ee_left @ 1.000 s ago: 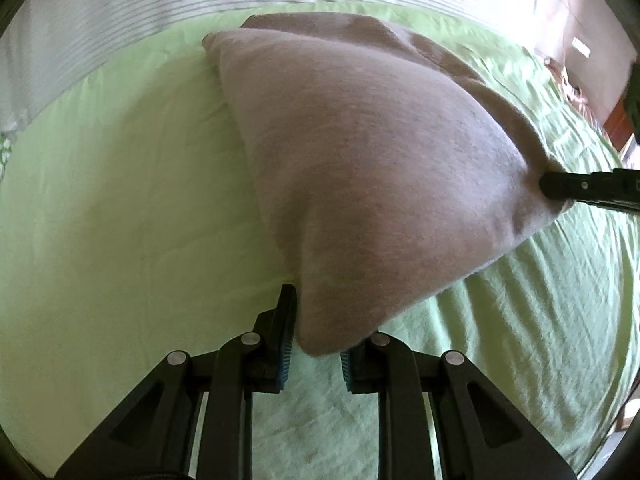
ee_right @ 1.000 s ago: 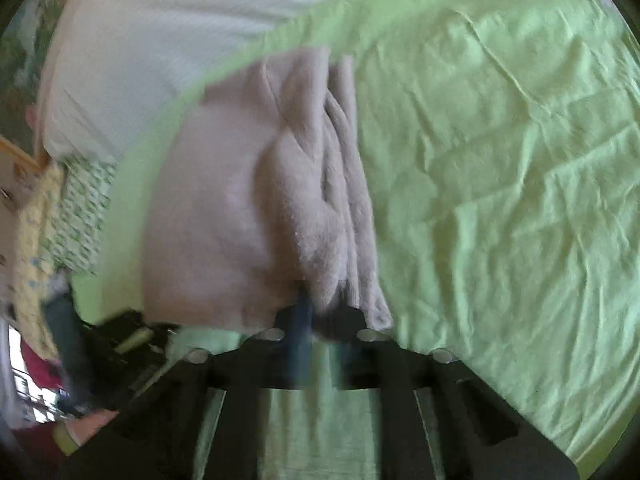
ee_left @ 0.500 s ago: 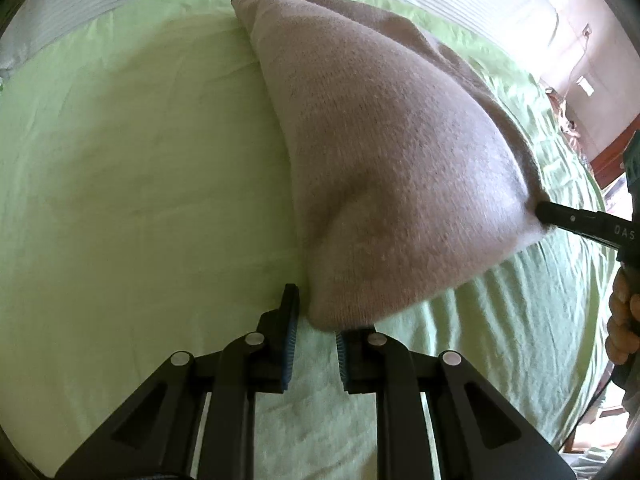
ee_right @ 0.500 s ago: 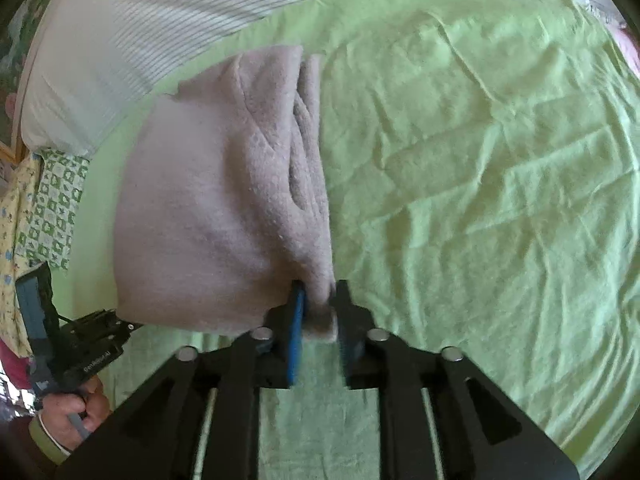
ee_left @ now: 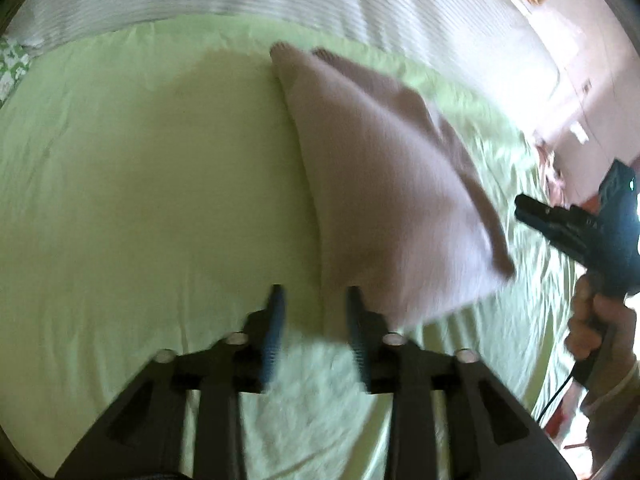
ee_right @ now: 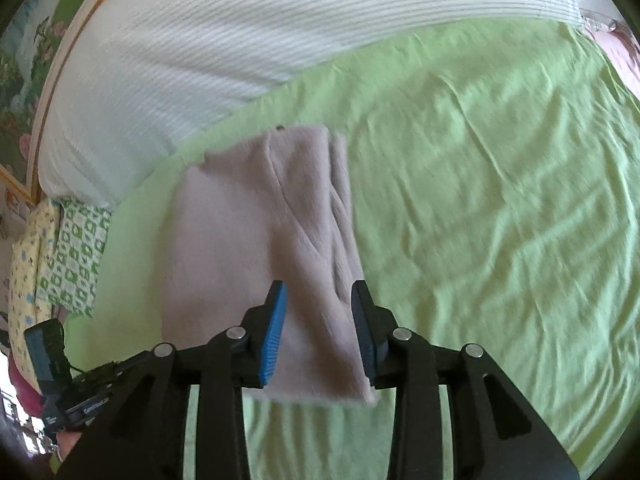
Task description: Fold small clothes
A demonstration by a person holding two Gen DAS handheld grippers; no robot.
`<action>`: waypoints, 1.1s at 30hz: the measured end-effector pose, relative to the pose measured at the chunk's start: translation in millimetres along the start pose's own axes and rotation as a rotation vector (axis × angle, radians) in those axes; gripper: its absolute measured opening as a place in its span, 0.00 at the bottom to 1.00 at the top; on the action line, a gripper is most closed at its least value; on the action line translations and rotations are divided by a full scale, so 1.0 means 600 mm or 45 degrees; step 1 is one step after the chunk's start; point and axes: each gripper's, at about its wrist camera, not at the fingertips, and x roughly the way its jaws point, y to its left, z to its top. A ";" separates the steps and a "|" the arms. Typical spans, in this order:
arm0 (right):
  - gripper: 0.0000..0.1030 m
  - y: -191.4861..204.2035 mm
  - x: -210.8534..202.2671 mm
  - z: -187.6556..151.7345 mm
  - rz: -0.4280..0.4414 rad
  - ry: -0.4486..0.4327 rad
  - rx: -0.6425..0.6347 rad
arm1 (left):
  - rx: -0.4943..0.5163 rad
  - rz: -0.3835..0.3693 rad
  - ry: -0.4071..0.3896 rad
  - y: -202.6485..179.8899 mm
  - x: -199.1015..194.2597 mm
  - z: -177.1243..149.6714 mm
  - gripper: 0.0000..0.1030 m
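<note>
Your wrinkled light-green bedsheet fills both views, with a white ribbed blanket along the top. The folded mauve knit garment lies flat mid-frame, its fold apparently done; only tidying or another garment looks left. Your right gripper has just been opening, fingers spread above the cloth's near edge; your left gripper likewise, spread with nothing between.

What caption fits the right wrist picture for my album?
Open right hand-held gripper above a folded pinkish-grey fleece garment on a light green bedsheet.
</note>
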 end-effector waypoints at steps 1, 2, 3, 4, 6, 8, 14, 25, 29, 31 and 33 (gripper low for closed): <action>0.34 0.003 0.004 0.006 0.018 -0.008 0.003 | -0.009 0.005 -0.009 -0.005 0.002 0.012 0.46; 0.34 0.007 0.011 0.017 0.023 -0.018 0.009 | -0.020 0.004 -0.015 -0.010 0.006 0.027 0.47; 0.34 0.015 0.020 0.025 0.033 -0.017 0.011 | -0.034 -0.007 -0.020 -0.014 0.010 0.040 0.47; 0.34 0.021 0.028 0.035 0.055 -0.016 0.008 | -0.046 -0.027 -0.027 -0.020 0.013 0.054 0.49; 0.34 0.031 0.045 0.048 0.060 -0.008 -0.005 | -0.053 -0.023 -0.036 -0.032 0.020 0.077 0.56; 0.34 0.042 0.062 0.057 0.073 0.012 -0.041 | -0.041 -0.012 -0.050 -0.045 0.029 0.092 0.59; 0.34 0.039 0.117 0.066 -0.005 0.089 -0.092 | -0.046 0.077 -0.033 -0.048 0.080 0.118 0.69; 0.32 0.014 0.153 0.054 -0.015 0.108 -0.115 | -0.210 -0.093 0.041 -0.004 0.150 0.116 0.81; 0.34 0.006 0.124 0.062 0.046 0.061 -0.080 | -0.291 -0.196 0.064 0.015 0.156 0.116 0.81; 0.44 -0.001 0.109 0.063 0.047 0.027 -0.066 | -0.302 -0.219 0.082 0.017 0.159 0.120 0.81; 0.57 -0.011 0.105 0.064 0.037 0.010 -0.046 | -0.314 -0.249 0.107 0.017 0.166 0.126 0.81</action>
